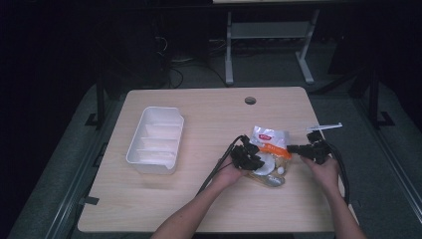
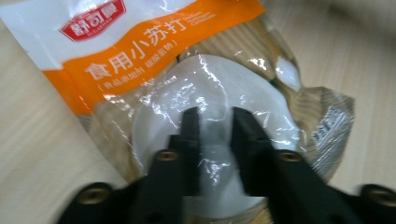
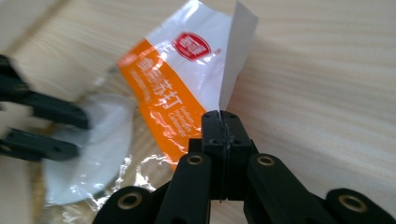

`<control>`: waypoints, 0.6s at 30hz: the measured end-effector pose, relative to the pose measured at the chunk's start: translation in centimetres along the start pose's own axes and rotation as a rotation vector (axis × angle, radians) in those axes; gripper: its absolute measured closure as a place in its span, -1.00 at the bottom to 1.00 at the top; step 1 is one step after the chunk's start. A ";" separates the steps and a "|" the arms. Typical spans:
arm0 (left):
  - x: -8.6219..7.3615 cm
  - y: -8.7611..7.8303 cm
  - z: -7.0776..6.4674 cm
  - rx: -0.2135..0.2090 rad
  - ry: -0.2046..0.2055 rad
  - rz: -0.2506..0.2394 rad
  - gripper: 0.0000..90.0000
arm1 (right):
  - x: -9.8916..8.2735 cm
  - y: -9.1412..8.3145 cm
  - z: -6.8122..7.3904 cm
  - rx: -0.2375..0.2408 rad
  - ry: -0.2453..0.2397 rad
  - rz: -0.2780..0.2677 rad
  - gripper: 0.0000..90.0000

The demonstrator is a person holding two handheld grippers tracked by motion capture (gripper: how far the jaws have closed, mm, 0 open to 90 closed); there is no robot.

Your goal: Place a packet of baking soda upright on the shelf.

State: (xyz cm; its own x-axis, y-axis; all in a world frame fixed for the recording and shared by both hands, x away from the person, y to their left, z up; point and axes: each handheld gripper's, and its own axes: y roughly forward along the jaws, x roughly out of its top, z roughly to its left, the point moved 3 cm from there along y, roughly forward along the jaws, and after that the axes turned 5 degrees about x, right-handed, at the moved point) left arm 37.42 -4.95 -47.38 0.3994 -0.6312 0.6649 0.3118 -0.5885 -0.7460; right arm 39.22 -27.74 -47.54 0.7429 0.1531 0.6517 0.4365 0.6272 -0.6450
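A clear plastic bag (image 1: 271, 144) with a white and orange label lies on the wooden table, right of the middle. It holds a white lump (image 2: 205, 84). My left gripper (image 1: 251, 157) hovers at the bag's near left end. Its jaws stand apart over the white lump (image 2: 214, 114), with the crinkled film showing between them and not pinched. My right gripper (image 1: 291, 148) comes in from the right. It is shut (image 3: 223, 116) on the bag's white edge (image 3: 236, 56), which stands up from the jaws. The left gripper (image 3: 80, 135) also appears in the right gripper view.
A white compartment tray (image 1: 149, 168) sits on the table's left half. A thin white strip (image 1: 323, 126) lies near the right edge, beyond my right gripper. A round cable hole (image 1: 250, 100) is at the table's far middle. Black cables trail toward the near edge.
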 end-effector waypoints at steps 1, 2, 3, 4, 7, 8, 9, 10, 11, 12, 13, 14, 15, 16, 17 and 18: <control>0.0 0.0 0.0 0.000 0.000 0.000 0.42 | 0.0 0.0 0.0 0.000 0.000 0.000 0.99; 0.0 -0.2 0.4 -0.002 -0.035 -0.026 0.30 | 0.2 -0.6 0.2 0.033 -0.001 -0.030 1.00; 0.0 -0.2 0.4 -0.002 -0.035 -0.026 0.22 | 0.2 -0.8 0.4 0.034 -0.013 -0.036 1.00; 0.1 -0.4 0.7 0.001 -0.049 -0.044 0.11 | 0.3 -0.9 0.6 0.032 -0.024 -0.038 1.00; 0.1 -0.6 1.4 0.015 -0.110 -0.078 -0.19 | 0.4 -1.2 1.0 0.036 -0.046 -0.049 1.00; 0.1 -0.7 1.8 0.028 -0.144 -0.094 -0.19 | 0.5 -1.3 1.2 0.037 -0.054 -0.054 1.00; 0.1 -0.8 2.3 0.029 -0.177 -0.114 -0.36 | 0.6 -1.7 1.7 0.041 -0.080 -0.071 1.00; 0.1 -0.8 2.3 0.029 -0.177 -0.114 -0.37 | 0.6 -1.7 1.7 0.041 -0.080 -0.071 1.00; 0.0 -1.0 2.7 0.016 -0.217 -0.138 -0.39 | 0.7 -2.1 2.2 0.050 -0.098 -0.081 1.00; 0.0 -1.0 2.9 0.020 -0.233 -0.140 -0.43 | 0.7 -2.2 2.3 0.051 -0.107 -0.084 1.00; -0.1 -0.9 3.1 0.019 -0.247 -0.135 -0.48 | 0.8 -2.4 2.5 0.054 -0.119 -0.090 1.00; -0.2 -0.9 3.3 0.019 -0.254 -0.131 -0.49 | 0.8 -2.7 2.8 0.062 -0.126 -0.107 1.00; -0.3 -0.8 3.4 0.020 -0.264 -0.130 -0.49 | 0.9 -2.9 2.9 0.070 -0.128 -0.117 1.00; -0.3 -0.8 3.4 0.020 -0.264 -0.130 -0.50 | 0.9 -2.9 2.9 0.070 -0.128 -0.117 1.00; -0.4 -0.7 3.6 0.013 -0.275 -0.123 -0.50 | 1.0 -3.3 3.0 0.082 -0.128 -0.130 1.00; -0.6 -0.4 3.8 -0.031 -0.298 -0.122 -0.46 | 1.1 -3.8 3.3 0.104 -0.138 -0.157 1.00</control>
State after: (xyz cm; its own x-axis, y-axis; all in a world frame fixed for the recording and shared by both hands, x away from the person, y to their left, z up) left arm 40.30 -2.41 -47.58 0.5970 -0.3821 0.7053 0.3482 -0.6687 -0.6570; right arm 36.68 -27.46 -43.03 0.5906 0.1458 0.7937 0.4814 0.7258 -0.4914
